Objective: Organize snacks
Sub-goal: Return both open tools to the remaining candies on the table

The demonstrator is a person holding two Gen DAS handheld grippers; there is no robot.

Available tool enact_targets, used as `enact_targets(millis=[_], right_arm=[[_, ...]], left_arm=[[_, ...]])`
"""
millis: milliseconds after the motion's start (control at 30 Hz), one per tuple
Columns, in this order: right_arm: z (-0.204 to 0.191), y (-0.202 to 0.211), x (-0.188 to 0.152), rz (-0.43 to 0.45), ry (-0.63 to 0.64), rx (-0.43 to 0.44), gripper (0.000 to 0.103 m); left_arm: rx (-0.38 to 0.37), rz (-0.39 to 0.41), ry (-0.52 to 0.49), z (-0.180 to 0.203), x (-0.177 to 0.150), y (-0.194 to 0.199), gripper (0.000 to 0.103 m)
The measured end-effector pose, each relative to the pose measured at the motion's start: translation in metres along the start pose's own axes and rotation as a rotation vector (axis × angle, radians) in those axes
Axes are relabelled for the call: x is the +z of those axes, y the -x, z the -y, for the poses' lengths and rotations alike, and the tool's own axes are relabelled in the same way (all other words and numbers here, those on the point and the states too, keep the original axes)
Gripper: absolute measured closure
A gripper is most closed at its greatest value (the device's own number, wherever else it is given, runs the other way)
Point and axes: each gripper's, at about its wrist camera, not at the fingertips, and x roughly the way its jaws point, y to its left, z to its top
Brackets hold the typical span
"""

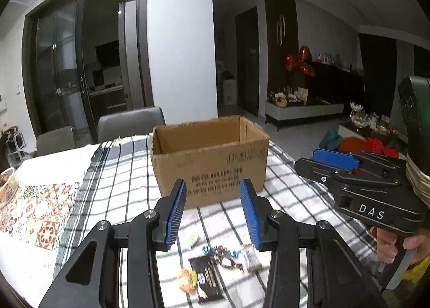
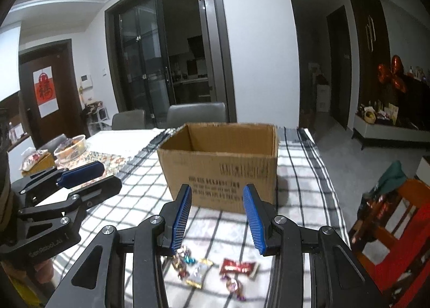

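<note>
On the checked tablecloth [image 1: 129, 173], an open cardboard box [image 1: 209, 157] is seen beyond a scatter of wrapped snacks [image 1: 215, 265].

Both grippers are held above the near edge of the table, side by side, pointing toward the box. The left gripper [image 1: 212, 214] is seen with its blue pads apart and nothing between them; the right gripper [image 2: 217, 216] is likewise parted and empty. The snacks are spread on the cloth just below the fingers, near the front edge, apart from the box. A red packet [image 2: 237, 267] is seen among them. The box stands upright, flaps open, toward the far right side of the table.
</note>
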Motion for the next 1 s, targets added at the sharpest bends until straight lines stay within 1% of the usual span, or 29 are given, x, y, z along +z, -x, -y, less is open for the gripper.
enact_targets(millis=[133,233,333,533,667,1000], right_arm=[[0.001,0.002,-0.017,-0.036,-0.007,-0.003,0.062],[0.002,0.004,-0.029,-0.054,0.005,-0.021,0.062],[0.002,0.005,-0.039,-0.077,0.012,-0.033,0.062],[0.0,0.004,-0.059,-0.117,0.024,-0.028,0.062],[-0.002,0.001,-0.07,-0.144,0.043,-0.029,0.062],[0.002,-0.019,-0.094,-0.222,0.041,-0.031,0.062]], left_arm=[[-0.003,-0.03,-0.008,0.005,-0.014,0.001,0.062],[0.006,-0.045,-0.015,0.009,-0.026,0.003,0.062],[-0.002,-0.065,-0.024,0.012,-0.04,0.002,0.062],[-0.011,-0.093,-0.04,0.02,-0.061,0.0,0.062],[-0.009,-0.108,-0.055,0.024,-0.07,-0.003,0.062],[-0.035,-0.168,-0.02,0.021,-0.083,-0.029,0.062]])
